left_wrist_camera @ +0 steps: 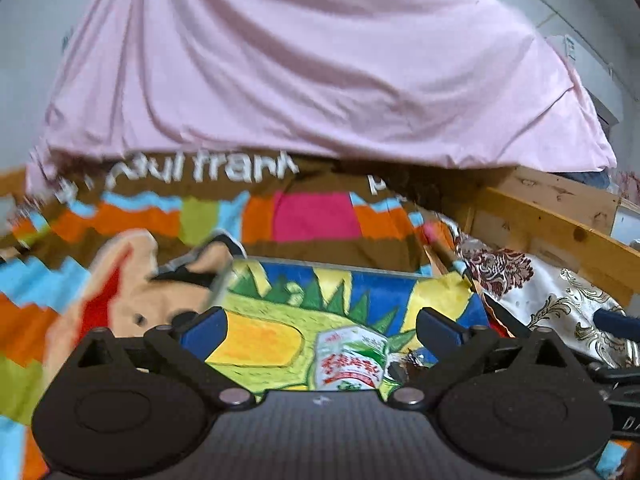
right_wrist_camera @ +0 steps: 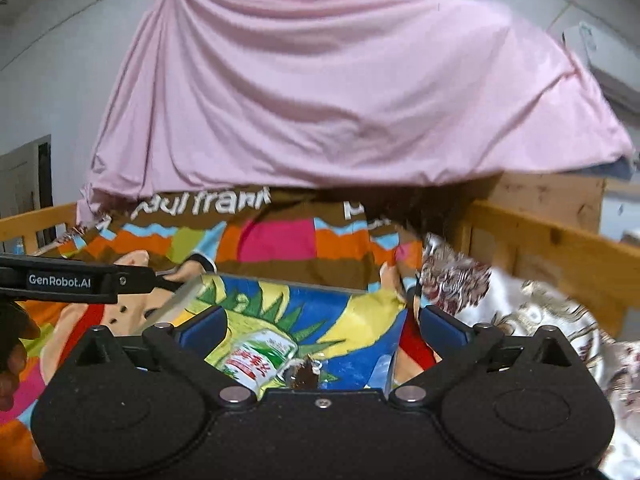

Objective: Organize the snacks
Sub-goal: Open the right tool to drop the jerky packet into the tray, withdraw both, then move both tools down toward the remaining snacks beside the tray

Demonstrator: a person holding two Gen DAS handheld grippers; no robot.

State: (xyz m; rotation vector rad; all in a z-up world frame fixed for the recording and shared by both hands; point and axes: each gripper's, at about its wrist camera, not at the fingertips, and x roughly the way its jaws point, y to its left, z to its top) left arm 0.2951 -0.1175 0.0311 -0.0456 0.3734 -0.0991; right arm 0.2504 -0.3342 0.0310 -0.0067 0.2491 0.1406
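Both grippers are spread as wide as they go and neither one is pinching anything. From the left wrist view, the left gripper (left_wrist_camera: 322, 326) has its blue pads (left_wrist_camera: 204, 330) well apart, and right between them, just ahead of the tool body, sits a white and green snack pack (left_wrist_camera: 352, 358) with red lettering. It's lying on a colourful box (left_wrist_camera: 280, 320) with a blue, yellow and green drawing on it. Just to the right of the pack there's a small dark wrapped snack (left_wrist_camera: 408, 364), touching or nearly touching it, hard to tell with the blur.

Right wrist view is pretty much the same deal: the right gripper (right_wrist_camera: 320, 326) is wide open, and the same snack pack (right_wrist_camera: 258, 360) shows up ahead of it, a bit toward its left finger and tilted. The dark snack (right_wrist_camera: 306, 374) is dead centre, right above the tool's body. The left tool's black arm (right_wrist_camera: 80, 280) with white branding pokes in from the left edge, and a bit of the person's hand (right_wrist_camera: 12, 344) is visible below it.

Beyond both tools is a loud patchwork blanket (left_wrist_camera: 312, 216) with white letters, then a big pink sheet (right_wrist_camera: 340, 92) draped up behind it. Off to the right of the tools there's a patterned white and maroon cloth (right_wrist_camera: 500, 300) and a wooden bed frame (right_wrist_camera: 560, 248)
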